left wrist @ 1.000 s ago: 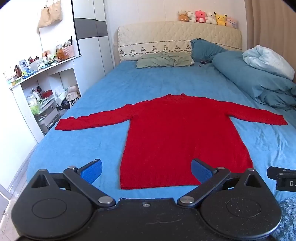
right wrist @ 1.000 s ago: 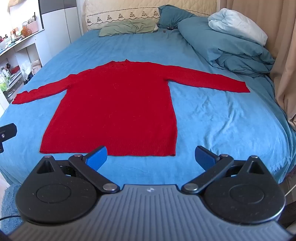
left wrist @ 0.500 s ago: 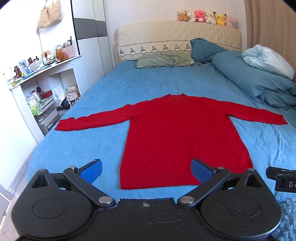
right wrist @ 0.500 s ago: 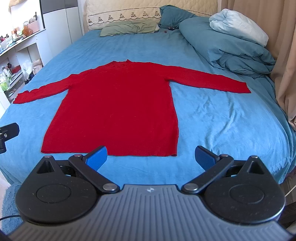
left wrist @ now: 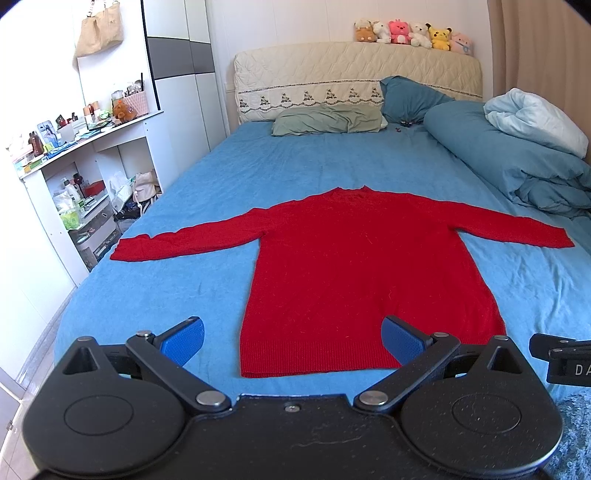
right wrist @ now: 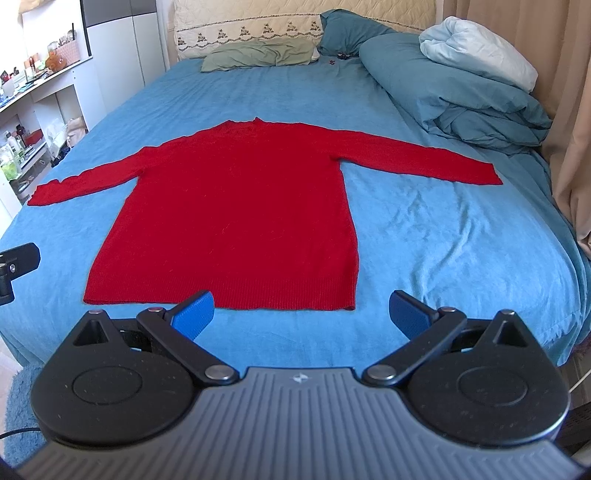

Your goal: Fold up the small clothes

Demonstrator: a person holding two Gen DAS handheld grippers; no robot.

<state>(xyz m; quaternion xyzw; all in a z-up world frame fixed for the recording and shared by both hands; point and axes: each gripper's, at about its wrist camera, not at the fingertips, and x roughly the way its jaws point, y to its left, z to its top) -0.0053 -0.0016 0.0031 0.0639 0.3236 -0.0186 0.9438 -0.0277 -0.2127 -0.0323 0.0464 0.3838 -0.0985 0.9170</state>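
Red sweater (left wrist: pixel 362 266) flat on bed (left wrist: pixel 207 295), sleeves spread, hem nearest. Left claw (left wrist: pixel 291 338) and right claw (right wrist: pixel 301 310) wide, empty, above near hem. Bare sheet either side; duvet (right wrist: pixel 461 92) far right.

A wide bed (left wrist: pixel 295 166) in a blue sheet fills the bedroom, with a cream quilted headboard (left wrist: pixel 354 74) carrying a row of plush toys (left wrist: pixel 410 32). A rolled teal duvet (right wrist: pixel 458 92) lies along the curtain (right wrist: pixel 569 110) side. White shelving (left wrist: pixel 74 177) (cluttered with bottles) and a wardrobe (left wrist: pixel 181 66) line the opposite wall, in bright daylight.
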